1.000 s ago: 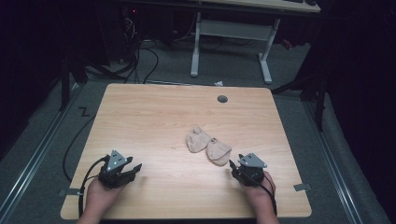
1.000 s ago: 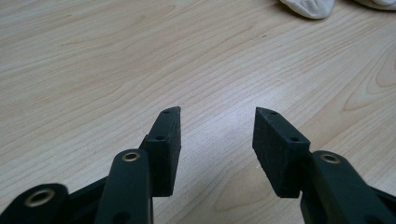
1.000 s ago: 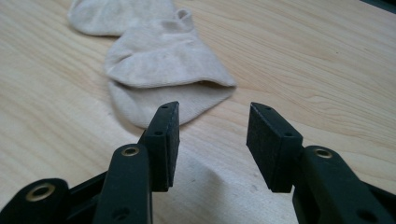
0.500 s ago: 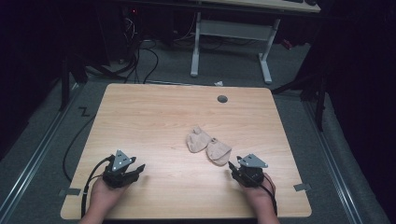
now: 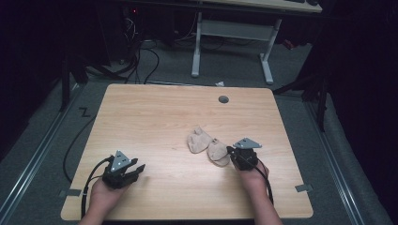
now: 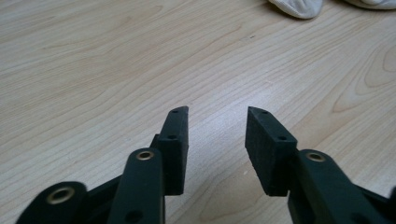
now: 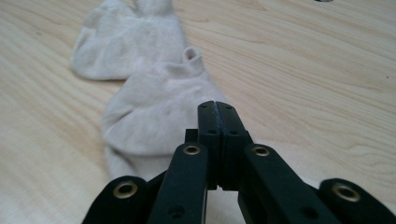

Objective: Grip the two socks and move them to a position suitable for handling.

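Two small beige socks lie side by side right of the table's middle: the far sock (image 5: 199,139) (image 7: 126,42) and the near sock (image 5: 218,151) (image 7: 154,107). My right gripper (image 5: 231,152) (image 7: 215,106) is at the near sock's right edge. Its jaws have just closed and are pressed together, with no cloth visible between the pads. My left gripper (image 5: 137,168) (image 6: 217,116) rests near the front left of the table, far from the socks. Its jaws have just been closing a little but still stand apart over bare wood. A sock's edge (image 6: 299,5) shows far ahead of it.
The light wooden table (image 5: 155,117) has a round grey grommet (image 5: 223,99) near its back edge. Beyond it stand a white desk frame (image 5: 234,33) and cables on the dark floor (image 5: 141,51). Metal rails run along both sides of the table.
My right hand has moved forward and left up to the near sock, and its jaws have shut. The left gripper has stayed in place with its jaws slightly narrower.
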The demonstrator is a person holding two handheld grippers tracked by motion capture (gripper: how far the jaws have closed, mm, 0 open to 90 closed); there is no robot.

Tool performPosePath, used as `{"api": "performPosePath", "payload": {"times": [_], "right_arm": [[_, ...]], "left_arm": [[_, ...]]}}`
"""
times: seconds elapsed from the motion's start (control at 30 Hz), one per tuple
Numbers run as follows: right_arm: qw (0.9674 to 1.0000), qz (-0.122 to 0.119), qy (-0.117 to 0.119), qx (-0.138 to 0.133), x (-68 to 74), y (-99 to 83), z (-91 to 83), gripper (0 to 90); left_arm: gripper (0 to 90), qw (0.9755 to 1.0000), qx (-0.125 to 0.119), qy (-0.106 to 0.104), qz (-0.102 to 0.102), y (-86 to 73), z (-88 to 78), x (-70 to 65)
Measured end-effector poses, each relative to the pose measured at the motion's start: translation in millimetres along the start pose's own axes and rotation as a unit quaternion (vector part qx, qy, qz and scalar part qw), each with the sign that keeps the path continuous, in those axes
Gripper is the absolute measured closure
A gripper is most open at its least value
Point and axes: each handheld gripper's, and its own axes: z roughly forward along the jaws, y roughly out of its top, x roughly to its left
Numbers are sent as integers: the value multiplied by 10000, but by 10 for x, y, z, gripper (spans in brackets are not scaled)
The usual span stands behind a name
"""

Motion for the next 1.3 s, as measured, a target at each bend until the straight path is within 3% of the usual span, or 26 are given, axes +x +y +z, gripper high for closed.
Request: {"api": "performPosePath", "payload": {"times": [0.33,0.43,0.47,0.5,0.73,0.93,1.3], "right_arm": [[9999,-24,22,98,-10,58,173,900],[9997,-63,5,243,11,43,218,899],[9989,-175,-28,430,39,11,262,900],[9989,-214,-21,408,48,-2,267,900],[9989,-224,72,409,127,-54,188,899],[9977,-411,299,441,327,-144,19,894],[9943,-680,704,419,627,-185,-60,893]], "left_arm": [[609,9999,46,-1,-108,-9,4,23],[598,9999,52,5,-97,-9,10,16],[594,9999,53,1,-92,-6,7,11],[594,9999,53,1,-92,-6,7,11],[585,9999,8,9,-106,1,-7,13],[583,9999,-20,-6,-109,7,-25,19],[583,9999,-21,-31,-98,10,-16,-3]]}}
